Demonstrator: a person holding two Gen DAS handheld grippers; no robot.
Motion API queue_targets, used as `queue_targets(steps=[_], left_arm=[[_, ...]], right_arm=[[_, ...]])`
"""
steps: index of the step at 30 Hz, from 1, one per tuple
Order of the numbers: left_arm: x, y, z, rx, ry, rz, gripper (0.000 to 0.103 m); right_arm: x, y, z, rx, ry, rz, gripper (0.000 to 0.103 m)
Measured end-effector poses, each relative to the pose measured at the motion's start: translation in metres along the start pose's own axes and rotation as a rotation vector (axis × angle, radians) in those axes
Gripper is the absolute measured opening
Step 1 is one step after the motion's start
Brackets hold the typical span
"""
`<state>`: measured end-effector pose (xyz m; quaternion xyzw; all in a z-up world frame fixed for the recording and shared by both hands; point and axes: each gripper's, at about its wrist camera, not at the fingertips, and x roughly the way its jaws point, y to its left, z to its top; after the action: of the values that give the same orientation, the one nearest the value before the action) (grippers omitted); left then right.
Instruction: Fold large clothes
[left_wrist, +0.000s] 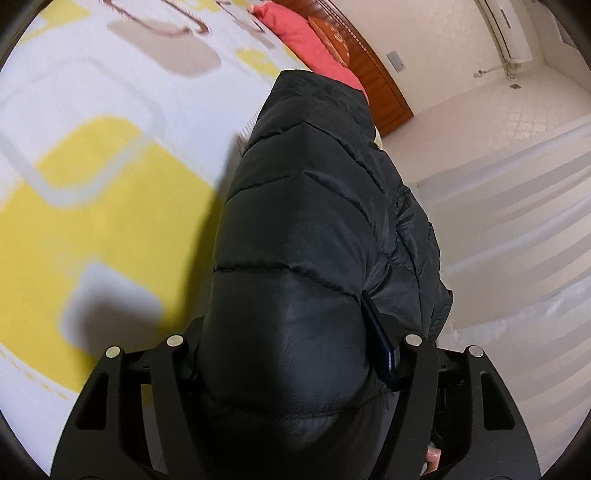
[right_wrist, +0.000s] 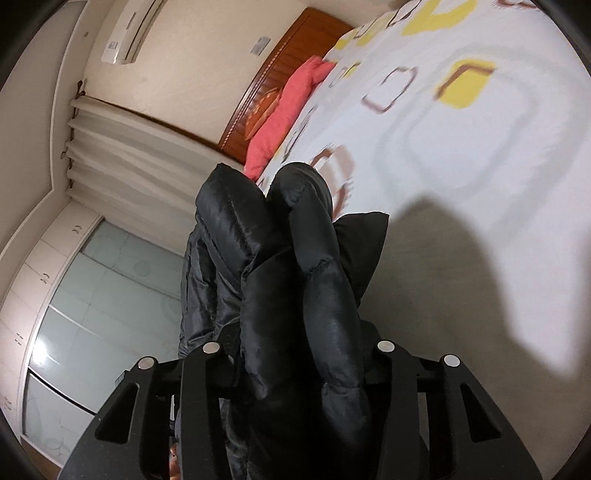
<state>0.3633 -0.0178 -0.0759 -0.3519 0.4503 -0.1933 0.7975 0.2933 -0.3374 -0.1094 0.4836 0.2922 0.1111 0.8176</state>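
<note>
Left gripper (left_wrist: 295, 369) clamps a thick fold of the black puffer jacket (left_wrist: 314, 206), centre frame above the bed (left_wrist: 92, 192). Right gripper (right_wrist: 295, 365) pinches another bunch. Jacket looks light, puffy, slippery; grab seams or hem.

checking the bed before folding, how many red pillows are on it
1. The red pillow lies at the head of the bed, against the headboard. The jacket blocks part of the bed, so another may be hidden.
</note>
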Motion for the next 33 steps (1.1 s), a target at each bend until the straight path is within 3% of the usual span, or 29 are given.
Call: queue_targets(steps=[6,9,13,20,27,29,31,33], left_arm=[[0.002,0.027,0.027,-0.030,0.003,0.056,0.066],[0.016,0.046,0.029,-0.067,0.035,0.070,0.067],[0.020,0.051,0.026,-0.045,0.029,0.073,0.071],[0.004,0.063,0.030,-0.074,0.029,0.030,0.082],[-0.009,0.065,0.043,-0.070,-0.026,0.039,0.088],[-0.005,0.064,0.052,-0.080,-0.036,0.037,0.088],[0.005,0.061,0.060,-0.071,-0.031,0.061,0.088],[0.018,0.057,0.066,-0.046,-0.015,0.093,0.086]], right_arm=[[0.051,0.002,0.002,0.033,0.059,0.009,0.041],[0.065,-0.007,-0.001,0.049,0.073,-0.022,0.041],[0.068,-0.012,-0.001,0.056,0.082,-0.019,0.042],[0.061,-0.002,0.006,0.021,0.086,-0.051,0.066],[0.049,0.006,0.027,0.022,0.040,-0.036,0.069],[0.055,0.013,0.038,0.006,0.042,-0.039,0.075],[0.065,0.014,0.045,0.004,0.051,-0.067,0.074],[0.079,0.006,0.050,0.035,0.079,-0.118,0.049]])
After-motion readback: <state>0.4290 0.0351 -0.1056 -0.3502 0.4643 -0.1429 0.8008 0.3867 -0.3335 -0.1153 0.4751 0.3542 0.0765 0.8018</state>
